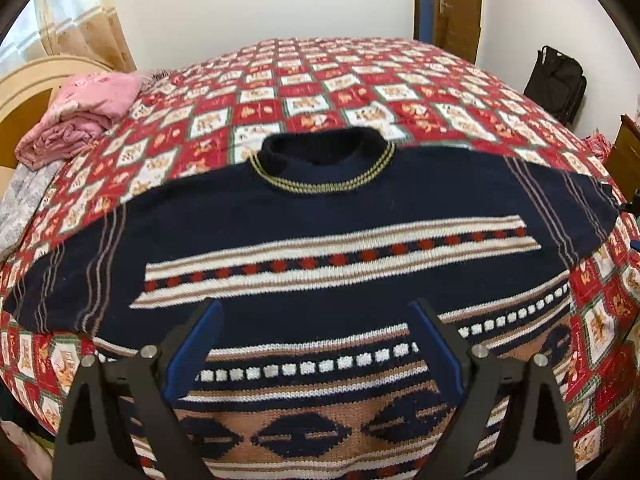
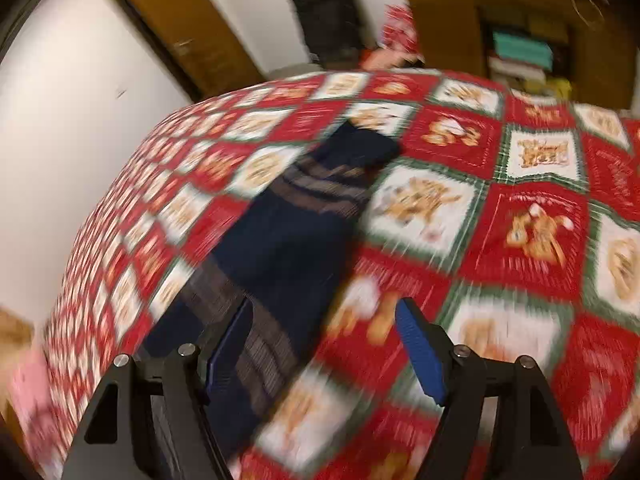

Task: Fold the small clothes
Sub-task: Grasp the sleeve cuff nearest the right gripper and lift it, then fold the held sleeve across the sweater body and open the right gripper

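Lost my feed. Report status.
Left gripper open above sweater. Right gripper open by sleeve. Sweater flat, unfolded. Nothing in the way.

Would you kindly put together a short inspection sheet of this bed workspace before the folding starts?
Surface: bed with red and white patchwork quilt.
Job's things: navy patterned sweater lies flat, collar away, both sleeves spread; right sleeve blurred in the right wrist view.
Clutter: folded pink cloth at the quilt's far left corner.
Grippers: left gripper open over the sweater body; right gripper open beside the sleeve, holding nothing.
Cables: nothing seen.
Surroundings: white wall, wooden door, black bag, curtain.
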A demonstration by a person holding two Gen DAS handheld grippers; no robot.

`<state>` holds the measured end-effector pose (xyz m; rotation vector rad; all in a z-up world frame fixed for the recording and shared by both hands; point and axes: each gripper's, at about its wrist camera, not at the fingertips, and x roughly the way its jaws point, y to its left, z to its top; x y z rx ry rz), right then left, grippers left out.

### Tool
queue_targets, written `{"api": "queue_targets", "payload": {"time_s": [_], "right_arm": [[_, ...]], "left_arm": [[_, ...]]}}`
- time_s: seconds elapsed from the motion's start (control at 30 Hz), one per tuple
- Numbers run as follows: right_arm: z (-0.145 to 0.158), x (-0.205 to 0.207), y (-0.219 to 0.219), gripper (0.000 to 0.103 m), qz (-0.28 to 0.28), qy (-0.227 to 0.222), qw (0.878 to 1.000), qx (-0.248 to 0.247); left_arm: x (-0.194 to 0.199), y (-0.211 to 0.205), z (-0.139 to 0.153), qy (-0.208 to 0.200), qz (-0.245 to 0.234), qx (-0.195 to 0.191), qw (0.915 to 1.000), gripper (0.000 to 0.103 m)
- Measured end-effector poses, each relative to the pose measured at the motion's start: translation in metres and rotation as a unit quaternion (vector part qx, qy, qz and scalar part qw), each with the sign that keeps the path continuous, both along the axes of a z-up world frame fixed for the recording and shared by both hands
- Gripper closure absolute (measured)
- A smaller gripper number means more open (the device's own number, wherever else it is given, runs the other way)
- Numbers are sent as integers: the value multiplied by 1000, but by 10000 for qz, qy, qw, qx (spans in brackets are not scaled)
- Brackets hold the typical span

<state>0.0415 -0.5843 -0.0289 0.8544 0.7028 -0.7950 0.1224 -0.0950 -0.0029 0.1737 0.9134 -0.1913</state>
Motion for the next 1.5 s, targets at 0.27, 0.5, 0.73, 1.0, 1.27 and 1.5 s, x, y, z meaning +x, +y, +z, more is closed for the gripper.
{"api": "queue_targets", "payload": {"time_s": [0.27, 0.5, 0.73, 1.0, 1.27, 1.5], "right_arm": [[-22, 43, -27, 28, 71, 717, 9953, -654], [-17, 67, -11, 96, 769, 999, 9869, -1010], [69, 79, 71, 96, 1491, 583, 9675, -1957], [159, 108, 307, 96, 3666, -509, 8878, -2737], [81, 130, 529, 96, 5411, -755, 8128, -2020], [-5, 114, 625, 96, 6029, -380, 7668, -2173]], "left_arm": [[11, 17, -1, -22, 350, 74, 9994, 7], [8, 35, -3, 2, 474, -20, 9989, 7], [3, 79, 7, -211, 802, -150, 9964, 7], [-6, 145, 21, -480, 1463, -377, 9874, 7], [-25, 204, 18, -531, 2028, -413, 9769, 7], [-34, 245, 7, -493, 2391, -375, 9690, 7]]}}
